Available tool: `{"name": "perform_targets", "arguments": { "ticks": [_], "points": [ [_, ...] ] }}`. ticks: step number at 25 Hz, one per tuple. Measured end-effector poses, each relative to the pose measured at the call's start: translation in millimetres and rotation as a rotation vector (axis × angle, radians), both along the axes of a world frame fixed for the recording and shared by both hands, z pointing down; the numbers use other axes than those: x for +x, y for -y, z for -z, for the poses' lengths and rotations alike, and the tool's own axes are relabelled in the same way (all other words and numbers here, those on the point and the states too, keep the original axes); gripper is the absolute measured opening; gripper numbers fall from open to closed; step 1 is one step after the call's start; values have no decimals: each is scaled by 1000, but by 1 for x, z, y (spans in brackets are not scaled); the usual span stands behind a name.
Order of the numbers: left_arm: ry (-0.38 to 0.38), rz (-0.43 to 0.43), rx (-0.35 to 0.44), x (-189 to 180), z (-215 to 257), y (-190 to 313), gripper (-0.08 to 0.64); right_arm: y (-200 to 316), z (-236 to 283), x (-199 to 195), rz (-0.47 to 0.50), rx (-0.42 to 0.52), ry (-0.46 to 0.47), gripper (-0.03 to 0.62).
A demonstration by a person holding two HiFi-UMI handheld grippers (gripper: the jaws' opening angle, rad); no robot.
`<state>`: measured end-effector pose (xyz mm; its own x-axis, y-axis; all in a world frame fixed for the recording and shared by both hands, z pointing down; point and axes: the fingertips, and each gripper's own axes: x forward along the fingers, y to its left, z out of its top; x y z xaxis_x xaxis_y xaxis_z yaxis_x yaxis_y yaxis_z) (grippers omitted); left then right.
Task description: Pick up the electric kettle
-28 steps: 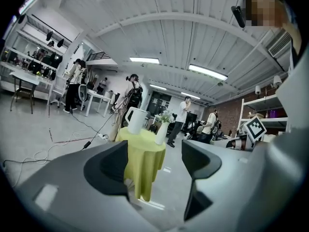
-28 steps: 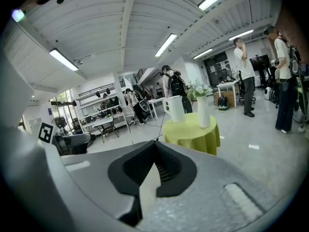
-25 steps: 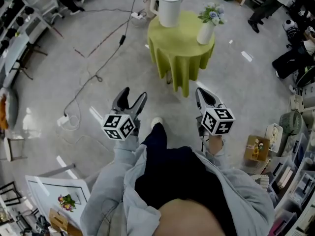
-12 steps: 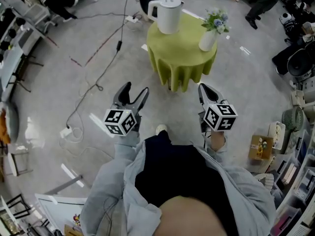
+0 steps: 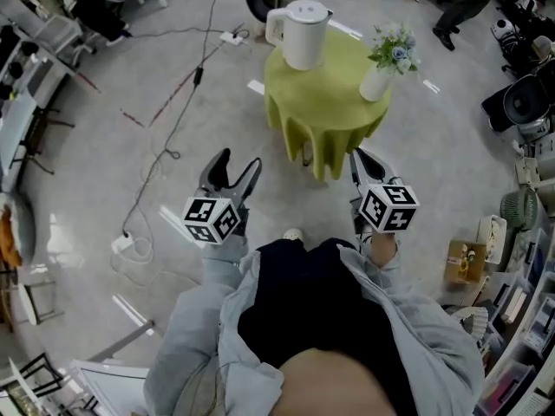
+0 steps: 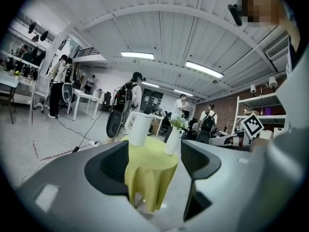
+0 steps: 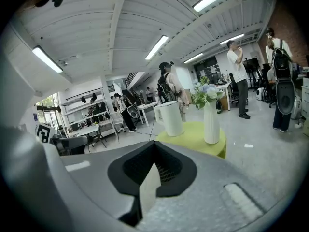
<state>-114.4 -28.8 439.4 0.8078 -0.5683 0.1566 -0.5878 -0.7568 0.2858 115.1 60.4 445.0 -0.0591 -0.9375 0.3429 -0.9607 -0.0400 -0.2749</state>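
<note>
**Q:** Nearest first: what do the two tools show?

**A:** Head view, foreground. My left gripper [image 5: 237,163] is held low in front of the body with its jaws spread wide. Its own view shows only the floor and the table through the gap, so nothing is gripped. My right gripper [image 5: 359,157] has its jaws pressed together at the tips, with nothing between them.

**Q:** And the middle ground?

**A:** Bare floor lies between me and the round table [image 5: 325,102], which is draped in a yellow-green cloth. A cable [image 5: 165,141] trails across the floor on my left, well apart from my line to the table.

**Q:** Where is the target?

**A:** The electric kettle [image 5: 303,33] is white and upright with its lid on. It stands on the far-left part of the table, near the rim, with its handle turned to the left. A vase of flowers [image 5: 379,81] stands near the right rim, apart from the kettle. Both grippers are well short of the table, so I judge this to be the approach, with no grasp begun.

**Q:** What could go wrong from here?

**A:** I see four hazards.
- (a) The kettle sits near the rim, so a nudge instead of a grip could slide it off.
- (b) Its smooth body may slip in the jaws, and the handle looks the safer hold.
- (c) A reach across with my right arm passes the vase, which looks top-heavy and could tip.
- (d) If a jaw snags the loose cloth, the pull would drag both objects.
</note>
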Motion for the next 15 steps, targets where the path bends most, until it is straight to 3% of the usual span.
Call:
{"name": "perform_targets", "arguments": {
  "ticks": [9,15],
  "points": [
    [76,-44,-94,-2,-46,2,339,-8,-44,-7,-38,-95,59,2],
    [63,-43,-70,22,-43,38,338,31,-42,17,-38,-79,55,2]
  ]
}}
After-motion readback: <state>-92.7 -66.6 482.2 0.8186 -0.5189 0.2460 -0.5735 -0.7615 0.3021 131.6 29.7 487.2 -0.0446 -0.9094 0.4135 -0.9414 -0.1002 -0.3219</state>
